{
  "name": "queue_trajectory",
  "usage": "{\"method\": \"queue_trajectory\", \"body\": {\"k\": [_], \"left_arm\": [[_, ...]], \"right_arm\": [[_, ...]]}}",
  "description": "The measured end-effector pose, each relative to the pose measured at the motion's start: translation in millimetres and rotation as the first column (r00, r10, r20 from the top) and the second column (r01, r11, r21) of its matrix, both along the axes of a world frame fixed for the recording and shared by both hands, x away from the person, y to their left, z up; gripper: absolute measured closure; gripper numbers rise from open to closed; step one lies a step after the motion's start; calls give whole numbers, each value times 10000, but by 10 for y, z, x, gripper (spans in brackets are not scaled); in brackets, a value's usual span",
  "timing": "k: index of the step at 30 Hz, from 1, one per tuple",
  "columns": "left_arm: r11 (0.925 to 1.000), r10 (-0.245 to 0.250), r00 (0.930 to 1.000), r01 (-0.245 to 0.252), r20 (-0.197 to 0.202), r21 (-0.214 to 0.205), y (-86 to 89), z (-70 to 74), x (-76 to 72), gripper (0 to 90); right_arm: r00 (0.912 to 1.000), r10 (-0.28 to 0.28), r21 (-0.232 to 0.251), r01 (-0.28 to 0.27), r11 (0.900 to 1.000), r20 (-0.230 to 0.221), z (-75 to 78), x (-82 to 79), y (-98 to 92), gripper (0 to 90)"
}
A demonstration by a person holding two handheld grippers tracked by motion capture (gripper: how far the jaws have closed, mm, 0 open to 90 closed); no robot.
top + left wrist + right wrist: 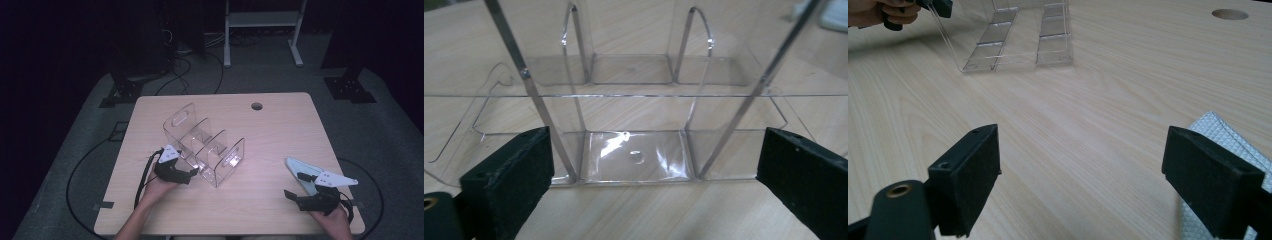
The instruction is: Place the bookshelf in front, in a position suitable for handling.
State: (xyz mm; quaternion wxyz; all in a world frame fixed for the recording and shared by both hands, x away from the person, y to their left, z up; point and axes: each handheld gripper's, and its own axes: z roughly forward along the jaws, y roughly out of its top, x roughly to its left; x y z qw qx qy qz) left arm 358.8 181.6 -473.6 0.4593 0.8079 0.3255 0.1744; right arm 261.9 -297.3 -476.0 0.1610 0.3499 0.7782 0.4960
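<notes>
At centre frame we find the left gripper (196, 172), fingers wide, facing the ungrasped clear organiser (207, 147); right gripper (291, 195) wide, cloth (300, 170) untouched.

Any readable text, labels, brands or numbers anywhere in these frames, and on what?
None. The clear acrylic organizer, the white textured cloth, the wooden table and both grippers, left gripper and right gripper, carry no legible words, numbers or signs.
</notes>
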Motion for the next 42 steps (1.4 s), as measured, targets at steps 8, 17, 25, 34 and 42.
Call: {"method": "queue_trajectory", "body": {"k": [8,17,25,34,42], "left_arm": [[9994,263,9996,-266,-120,-212,-11,-39,78,7],[9982,341,9994,-341,-22,-487,-66,-76,134,8],[9980,304,9995,-304,1,-562,-83,-94,132,65],[9989,342,9994,-342,11,-335,-122,-74,51,70],[9987,419,9991,-418,31,-303,-131,-70,-19,72]], "right_arm": [[9999,-126,-169,126,9998,17,39,31,-48,151],[9964,-727,-834,689,9941,-441,100,276,-233,233],[9785,-1464,-2026,1155,9724,-1451,-33,634,-360,401],[9649,-1990,-2576,1511,9544,-1711,-153,706,-282,421],[9644,-2153,-2269,1776,9576,-1538,-172,608,-217,771]]}}
